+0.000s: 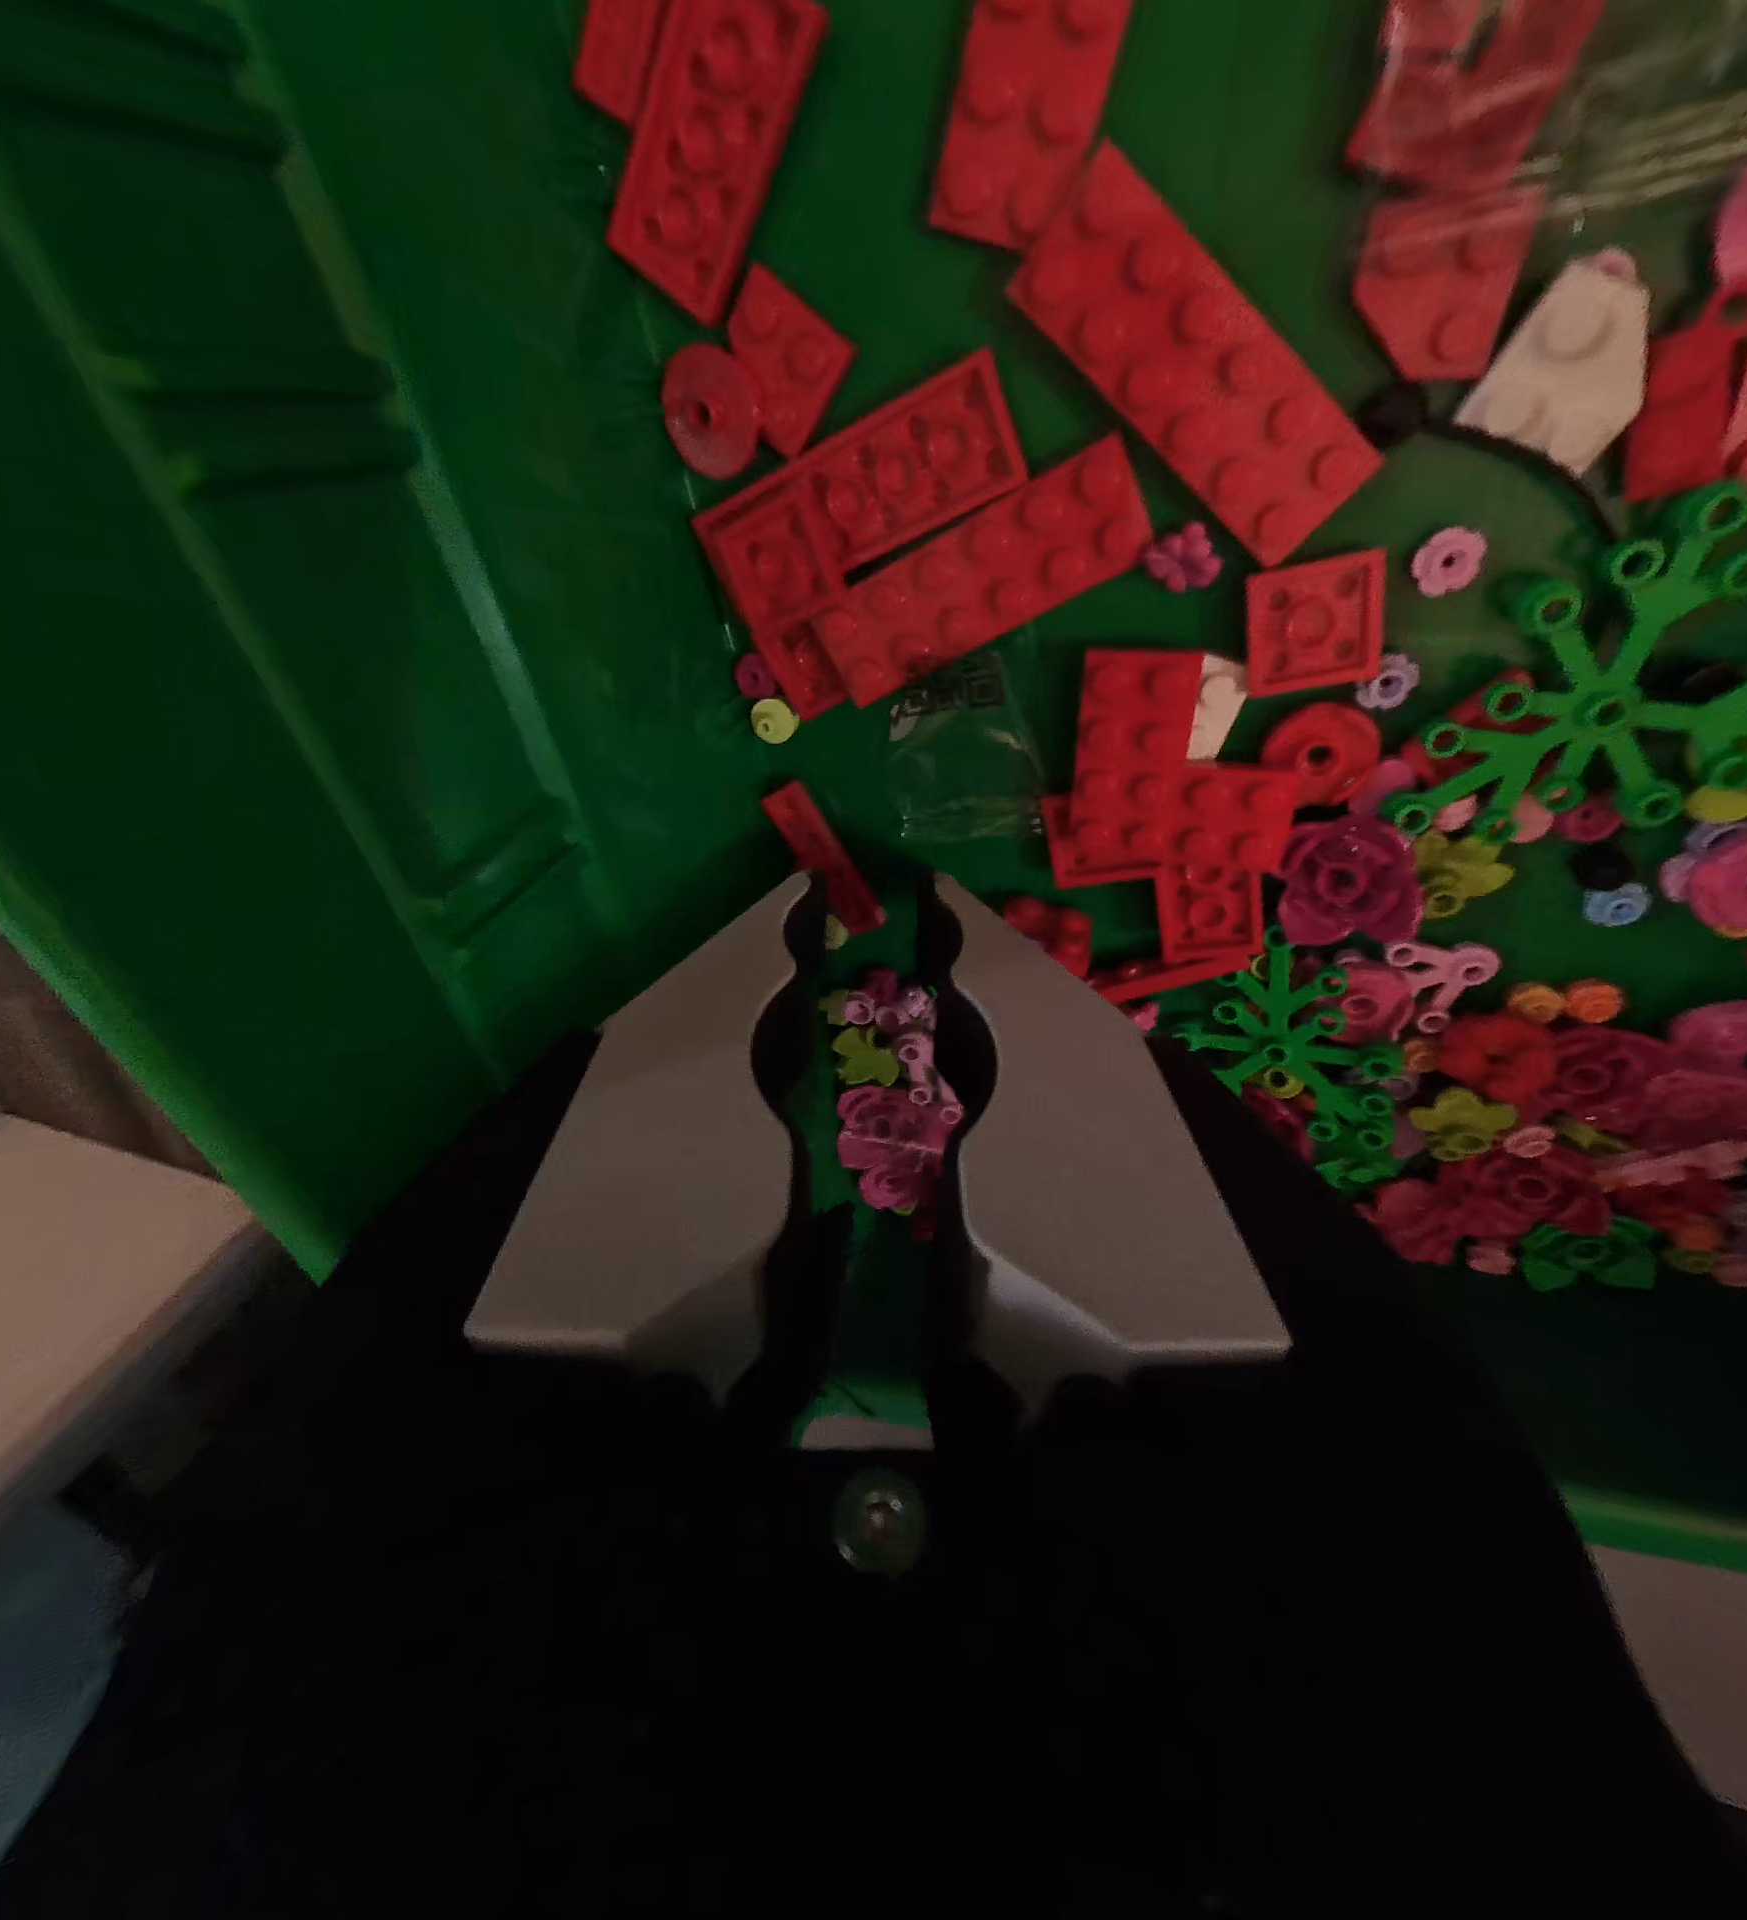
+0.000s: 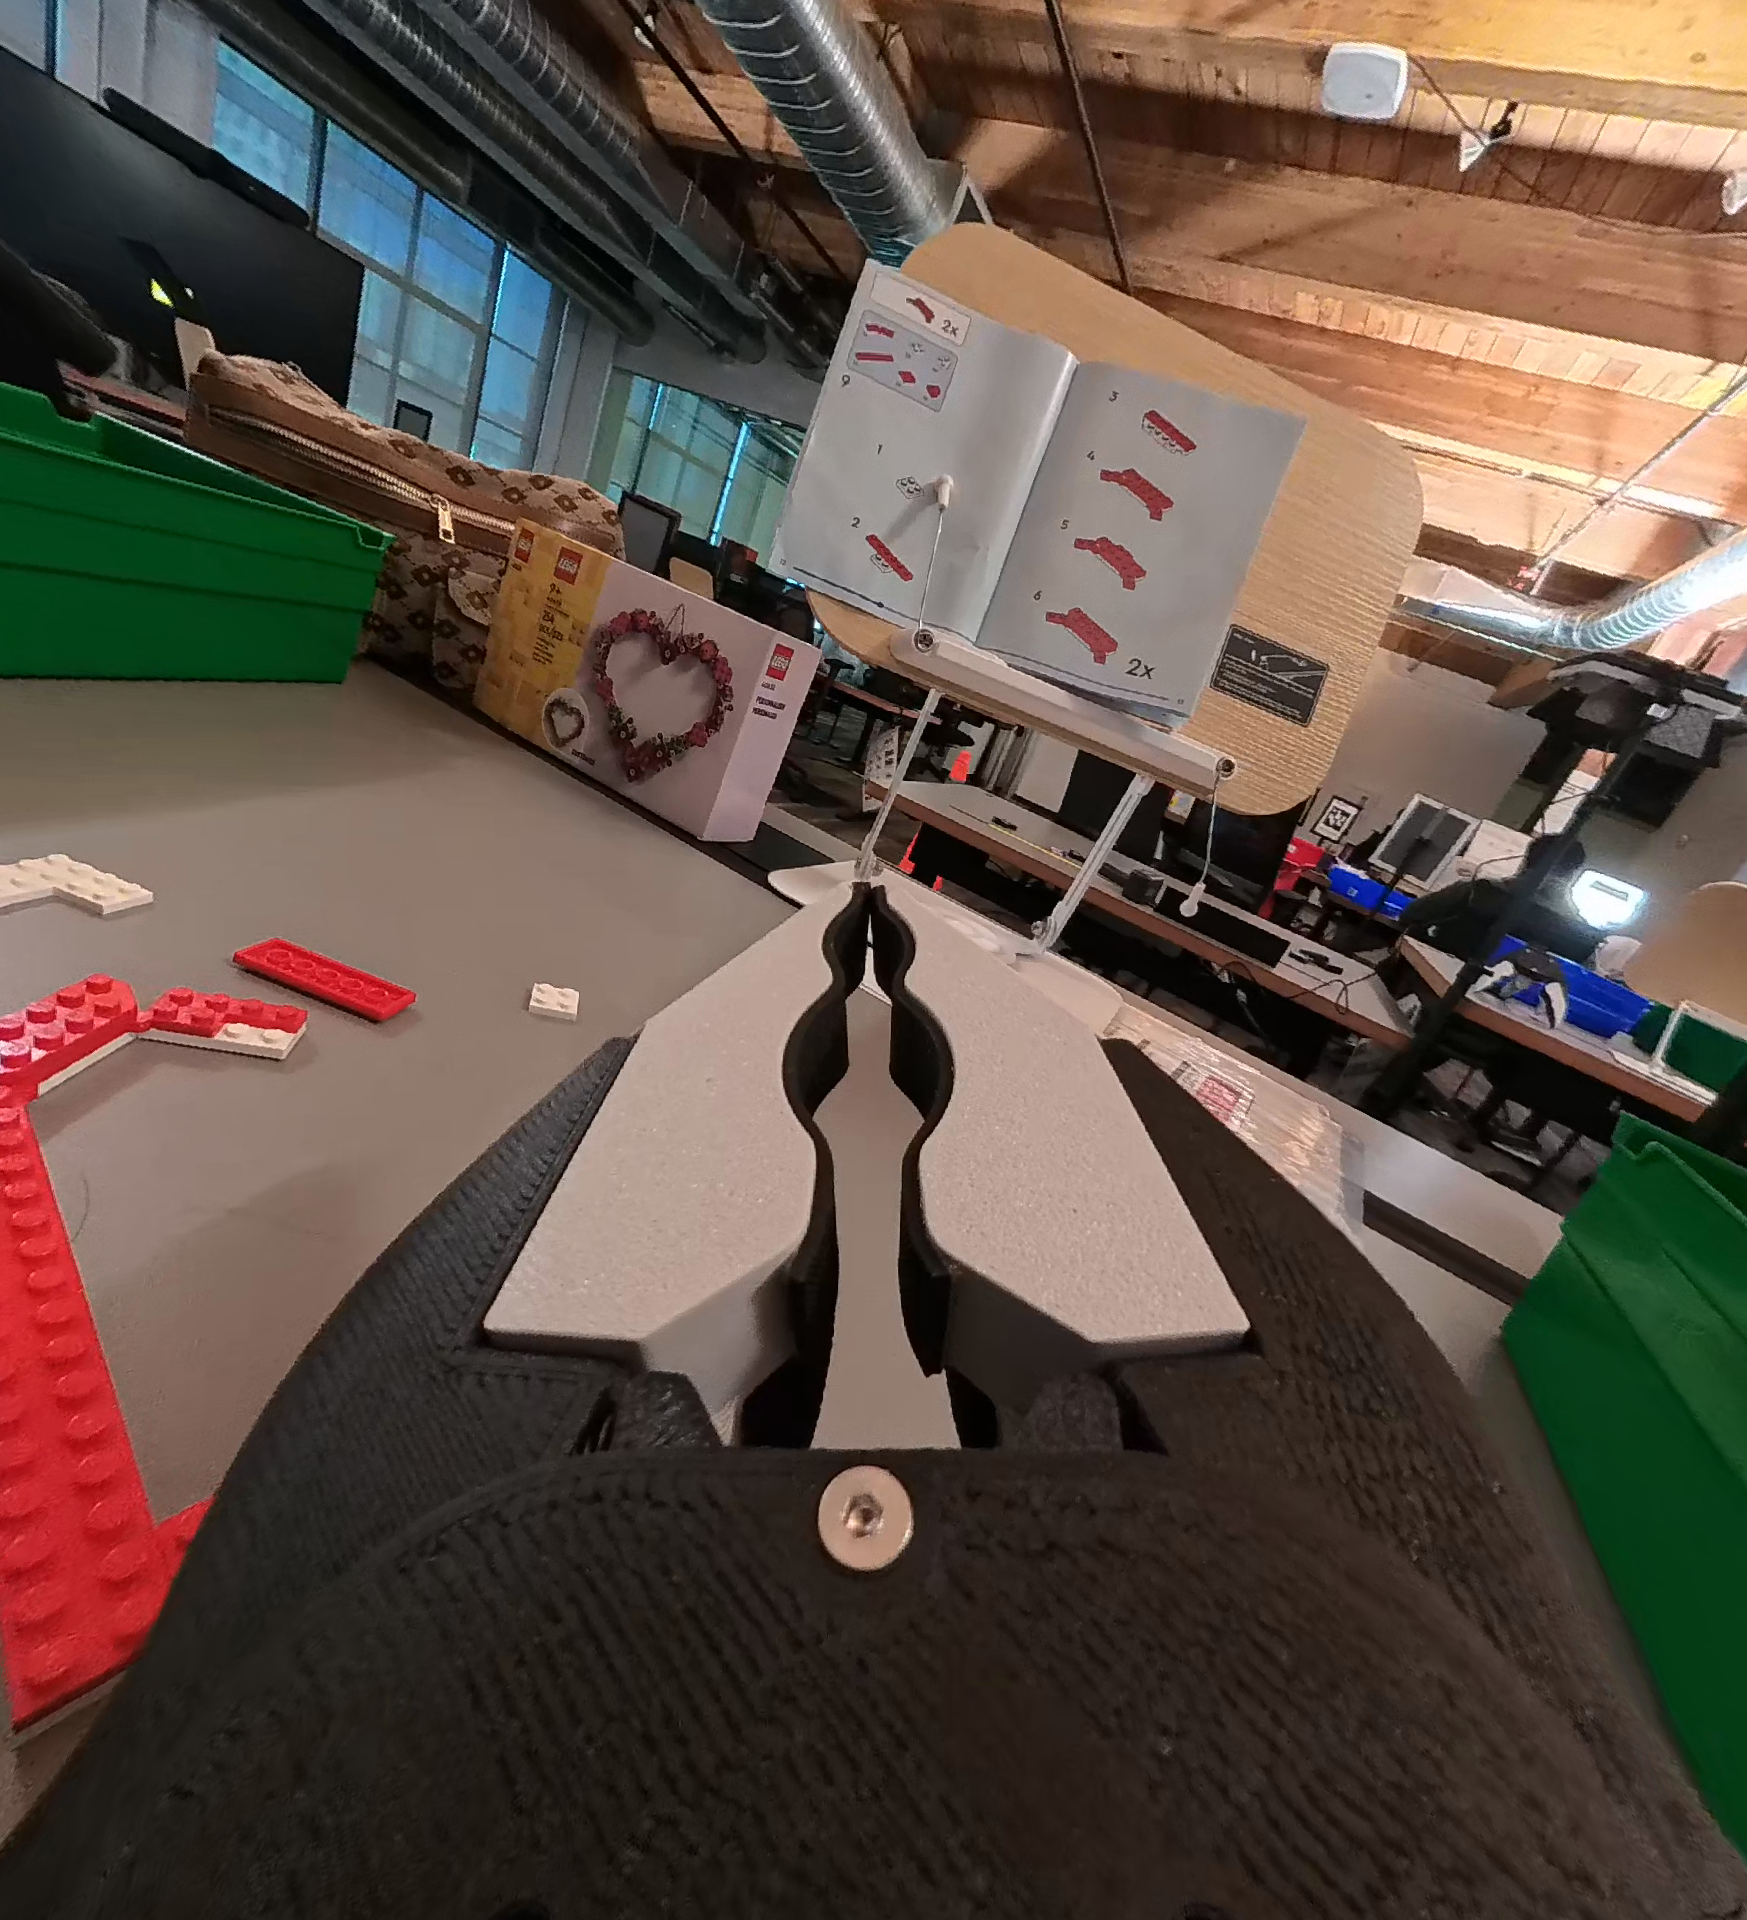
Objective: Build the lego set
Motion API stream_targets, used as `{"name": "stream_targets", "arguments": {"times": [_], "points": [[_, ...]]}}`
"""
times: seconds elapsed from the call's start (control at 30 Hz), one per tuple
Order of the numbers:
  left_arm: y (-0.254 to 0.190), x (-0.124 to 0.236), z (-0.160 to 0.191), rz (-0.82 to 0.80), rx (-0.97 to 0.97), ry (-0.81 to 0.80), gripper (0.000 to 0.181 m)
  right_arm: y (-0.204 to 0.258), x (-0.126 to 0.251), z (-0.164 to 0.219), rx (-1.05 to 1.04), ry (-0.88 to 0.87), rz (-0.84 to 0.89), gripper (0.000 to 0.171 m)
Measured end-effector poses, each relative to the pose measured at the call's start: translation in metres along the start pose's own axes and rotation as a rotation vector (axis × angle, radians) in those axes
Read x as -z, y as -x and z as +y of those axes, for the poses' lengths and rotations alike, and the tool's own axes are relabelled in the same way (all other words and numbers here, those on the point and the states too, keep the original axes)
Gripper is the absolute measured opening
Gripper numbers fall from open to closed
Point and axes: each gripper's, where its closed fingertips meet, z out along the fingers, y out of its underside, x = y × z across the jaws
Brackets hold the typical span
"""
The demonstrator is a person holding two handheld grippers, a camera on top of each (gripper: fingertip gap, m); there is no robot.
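Note:
In the left wrist view my left gripper hangs over a green bin of loose parts, its jaws a little apart. A narrow red plate lies slanted between the fingertips, against the left pad; it does not span the gap. Red plates fill the bin beyond, with pink flower pieces and green leaf pieces to the right. In the right wrist view my right gripper is shut and empty, low over the grey table. A red studded frame lies at its left.
On the table lie a white L-shaped plate, a red plate, a small white plate and a red-and-white wedge piece. An open instruction booklet stands ahead. The set's box, a bag and green bins flank the table. There is about 60 centimeters between the tips of the two grippers.

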Motion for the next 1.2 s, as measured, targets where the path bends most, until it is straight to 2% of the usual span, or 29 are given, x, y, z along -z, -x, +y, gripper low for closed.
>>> {"name": "stream_targets", "arguments": {"times": [0.17,0.43,0.53,0.7,0.83,1.2], "points": [[0.001,0.000,-0.004,0.106,0.111,-0.020,0.021,-0.001,0.001,-0.002,-0.022,-0.012,-0.004,0.000],[-0.013,0.003,-0.008,0.234,0.150,-0.044,0.005,-0.002,0.002,-0.003,-0.056,-0.026,-0.009,0.000],[-0.005,-0.001,-0.011,0.179,0.147,-0.071,0.000,-0.002,0.002,-0.004,-0.059,-0.028,-0.012,0.000],[-0.006,0.001,-0.008,0.197,0.156,-0.050,0.002,-0.002,0.002,-0.004,-0.060,-0.028,-0.012,0.000],[0.003,0.011,-0.022,0.189,0.186,-0.127,0.003,-0.002,0.002,-0.004,-0.061,-0.029,-0.012,0.000],[0.010,0.009,-0.026,0.099,0.211,-0.068,0.015,-0.002,0.002,-0.004,-0.058,-0.027,-0.015,0.000]]}}
